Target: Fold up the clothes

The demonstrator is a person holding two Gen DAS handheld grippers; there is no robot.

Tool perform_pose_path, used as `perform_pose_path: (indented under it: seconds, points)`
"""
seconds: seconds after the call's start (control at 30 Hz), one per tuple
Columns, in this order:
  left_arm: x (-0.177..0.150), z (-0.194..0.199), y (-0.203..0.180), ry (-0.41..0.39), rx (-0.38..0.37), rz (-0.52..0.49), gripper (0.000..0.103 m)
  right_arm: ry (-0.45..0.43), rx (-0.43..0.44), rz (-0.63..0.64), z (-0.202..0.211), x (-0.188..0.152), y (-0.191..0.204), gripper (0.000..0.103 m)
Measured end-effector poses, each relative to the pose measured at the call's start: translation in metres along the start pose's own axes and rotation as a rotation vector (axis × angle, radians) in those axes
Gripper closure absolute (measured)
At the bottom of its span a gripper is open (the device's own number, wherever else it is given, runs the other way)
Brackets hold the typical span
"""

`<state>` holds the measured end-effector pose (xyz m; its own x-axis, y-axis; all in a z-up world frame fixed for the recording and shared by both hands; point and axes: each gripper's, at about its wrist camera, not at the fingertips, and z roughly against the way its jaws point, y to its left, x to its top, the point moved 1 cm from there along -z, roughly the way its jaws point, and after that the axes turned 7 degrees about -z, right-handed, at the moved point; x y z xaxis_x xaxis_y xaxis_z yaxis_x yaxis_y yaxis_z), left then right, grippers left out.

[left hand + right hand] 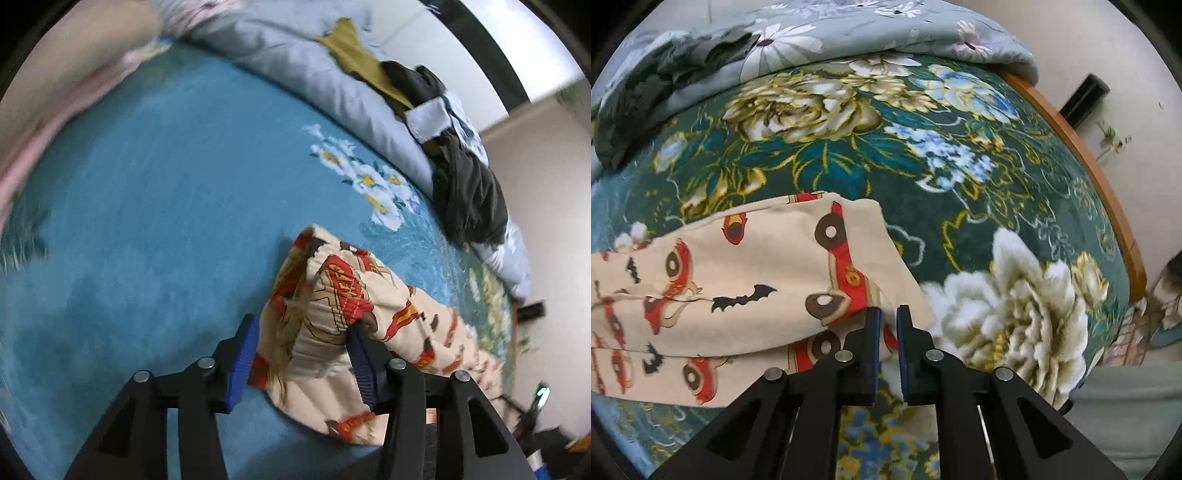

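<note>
A cream garment printed with red cars and black bats [332, 295] lies on the bed, its gathered waistband bunched up in the left wrist view. My left gripper [301, 325] stands open around that bunch. The left blue pad [242, 362] is clear of the cloth, and the fabric drapes over the tip of the right pad [364, 373]. In the right wrist view the same garment [738, 280] lies flat across the floral bedspread. My right gripper [889, 314] is shut to a narrow slit over its right-hand edge, with thin fabric showing between the pads.
The blue and green floral bedspread [960, 147] covers the bed. A grey quilt [295, 59] lies along the far side, with an olive garment [354, 55] and dark clothes [465, 192] heaped on it. A pink cloth [55, 118] lies far left. The wooden bed edge [1100, 192] runs on the right.
</note>
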<state>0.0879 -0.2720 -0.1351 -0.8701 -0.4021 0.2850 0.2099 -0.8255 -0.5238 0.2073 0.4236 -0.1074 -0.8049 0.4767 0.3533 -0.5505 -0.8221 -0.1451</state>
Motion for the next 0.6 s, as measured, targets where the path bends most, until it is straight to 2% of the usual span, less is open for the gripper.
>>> perform_pose_path:
  seconds: [0.1,0.3,0.43,0.5,0.6]
  points:
    - [0.0,0.01,0.001,0.0,-0.052,0.049,0.049,-0.01,0.011,-0.021,0.011,-0.005,-0.009,0.095]
    - [0.019,0.046,-0.001,-0.034,-0.116,0.163,0.044,-0.013,0.046,-0.064,0.018,-0.011,-0.016,0.094]
    - [0.032,0.061,-0.006,-0.035,-0.095,0.308,0.044,-0.015,0.11,-0.116,0.02,-0.012,-0.012,0.094]
    - [0.034,0.058,-0.008,-0.005,-0.078,0.401,0.044,-0.022,0.134,-0.116,0.023,-0.011,-0.005,0.094]
    - [0.028,0.041,-0.01,0.037,-0.122,0.596,0.044,-0.032,0.147,-0.092,0.028,-0.01,0.005,0.094]
